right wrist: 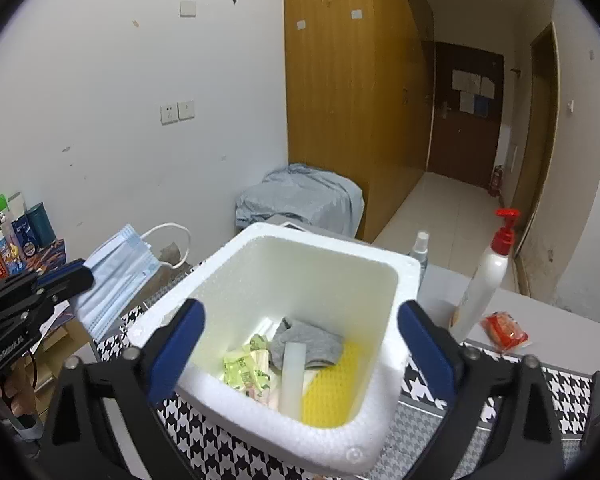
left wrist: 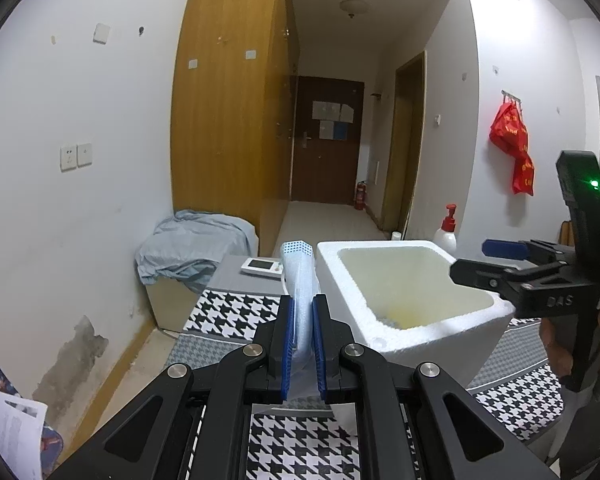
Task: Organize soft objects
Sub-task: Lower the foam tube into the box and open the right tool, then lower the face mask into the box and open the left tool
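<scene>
Two grippers: my left gripper (left wrist: 303,344) pinches one pale blue face mask (left wrist: 300,280) just left of the white foam box (right wrist: 384,276); my right gripper (right wrist: 300,344), marked "DAS" on its side, stands spread and empty above the box. Inside lie one grey sock (right wrist: 308,342), one white tube (right wrist: 292,376) and green-printed packets (right wrist: 246,368); their print is unreadable. One red-capped pump bottle (right wrist: 484,280) stands to its right.

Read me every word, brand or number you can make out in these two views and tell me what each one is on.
"DAS": raised letters on the right gripper body, left wrist view.
Red bag on the wall hook: yellow print, too blurred to read.
Left gripper body: raised lettering, not clearly readable.
Papers on the door, toiletry bottles, green packet in the foam box: too small.
</scene>
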`<action>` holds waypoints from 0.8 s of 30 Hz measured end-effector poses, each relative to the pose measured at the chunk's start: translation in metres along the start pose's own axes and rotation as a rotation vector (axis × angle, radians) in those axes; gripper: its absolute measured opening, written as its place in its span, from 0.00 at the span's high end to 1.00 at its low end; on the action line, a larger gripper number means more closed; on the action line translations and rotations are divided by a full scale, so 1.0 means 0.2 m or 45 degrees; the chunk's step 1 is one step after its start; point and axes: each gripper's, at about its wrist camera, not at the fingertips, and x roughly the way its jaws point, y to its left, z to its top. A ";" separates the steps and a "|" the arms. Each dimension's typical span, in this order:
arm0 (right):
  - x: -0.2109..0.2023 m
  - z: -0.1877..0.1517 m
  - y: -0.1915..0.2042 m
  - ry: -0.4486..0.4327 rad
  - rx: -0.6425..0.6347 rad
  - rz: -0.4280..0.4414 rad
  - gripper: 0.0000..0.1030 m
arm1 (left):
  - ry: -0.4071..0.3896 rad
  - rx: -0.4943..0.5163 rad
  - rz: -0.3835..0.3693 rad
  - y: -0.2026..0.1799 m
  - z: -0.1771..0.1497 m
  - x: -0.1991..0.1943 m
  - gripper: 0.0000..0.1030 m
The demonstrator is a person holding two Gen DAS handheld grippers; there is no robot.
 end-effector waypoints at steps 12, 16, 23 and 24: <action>-0.18 -0.07 -0.08 -0.039 0.053 -0.004 0.00 | -0.049 0.056 -0.047 -0.12 0.10 -0.03 0.90; -0.24 -0.10 -0.11 -0.057 0.050 -0.027 0.00 | -0.051 0.081 -0.069 -0.17 0.14 0.00 0.90; -0.34 -0.16 -0.21 -0.097 0.080 -0.088 0.00 | -0.049 0.113 -0.108 -0.28 0.19 0.08 0.90; -0.35 -0.17 -0.23 -0.099 0.090 -0.103 0.00 | -0.048 0.116 -0.116 -0.30 0.20 0.09 0.90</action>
